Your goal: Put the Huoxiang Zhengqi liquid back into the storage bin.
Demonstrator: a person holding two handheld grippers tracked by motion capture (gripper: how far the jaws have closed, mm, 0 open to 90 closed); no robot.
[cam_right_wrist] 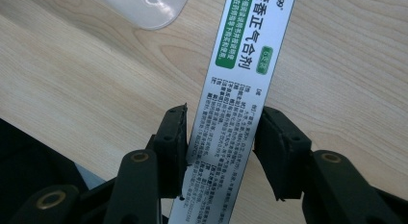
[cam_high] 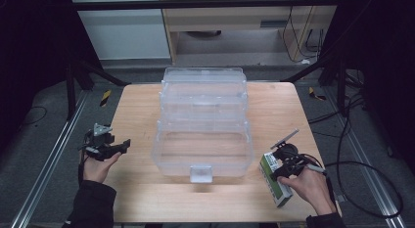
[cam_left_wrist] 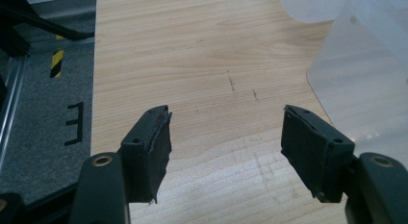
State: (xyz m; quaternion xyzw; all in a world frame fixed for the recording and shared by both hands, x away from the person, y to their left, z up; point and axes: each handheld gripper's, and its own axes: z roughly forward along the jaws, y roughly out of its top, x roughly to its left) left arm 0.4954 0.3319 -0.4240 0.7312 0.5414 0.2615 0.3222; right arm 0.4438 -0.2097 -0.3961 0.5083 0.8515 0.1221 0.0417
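Note:
A green and white medicine box (cam_high: 275, 185) with printed text lies flat on the wooden table (cam_high: 137, 115) near its front right corner. My right gripper (cam_high: 277, 172) straddles the box (cam_right_wrist: 240, 56), and both black pads touch its long sides in the right gripper view (cam_right_wrist: 221, 132). At the table's left edge a hand holds my left gripper (cam_high: 122, 146) just above the wood. Its jaws stand wide apart with only bare table between them (cam_left_wrist: 223, 132).
A large clear plastic storage box (cam_high: 203, 125) with stepped open tiers fills the table's middle, its latch (cam_high: 201, 173) facing the front. Its wall (cam_left_wrist: 356, 80) lies right of the left gripper. Grey floor, rails and cables surround the table.

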